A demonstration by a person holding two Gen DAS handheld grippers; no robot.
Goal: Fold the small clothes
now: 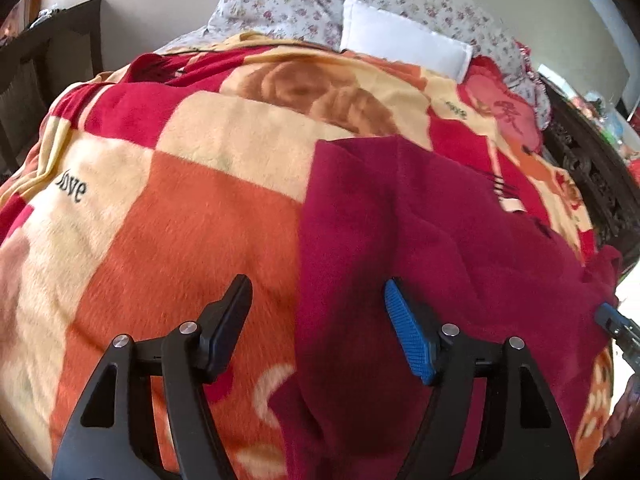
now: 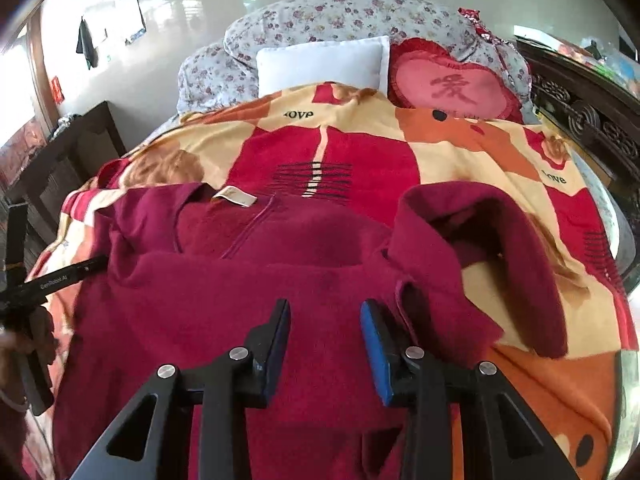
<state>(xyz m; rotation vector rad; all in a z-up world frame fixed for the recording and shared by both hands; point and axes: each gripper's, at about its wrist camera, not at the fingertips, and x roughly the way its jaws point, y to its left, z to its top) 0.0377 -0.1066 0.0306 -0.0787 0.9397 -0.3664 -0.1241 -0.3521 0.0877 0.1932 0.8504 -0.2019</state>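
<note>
The maroon fleece top [image 2: 248, 280] lay spread on the bed's blanket [image 2: 460, 148], and with the left gripper [image 1: 316, 320] wide and empty and the right gripper [image 2: 325, 344] narrower, empty too, I'd say pinching that looped-up sleeve [image 2: 500, 232] near its cuff folded cleanest.

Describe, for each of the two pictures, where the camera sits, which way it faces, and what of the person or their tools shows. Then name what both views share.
Left wrist view: sits on the left gripper, looking down along its open fingers at the dark red fleece garment on the orange, cream and red patterned blanket.
Right wrist view: sits on the right gripper, facing the garment's collar; the person's hand shows at the left edge.
Shared: garment, blanket, white pillow, floral bedding.
</note>
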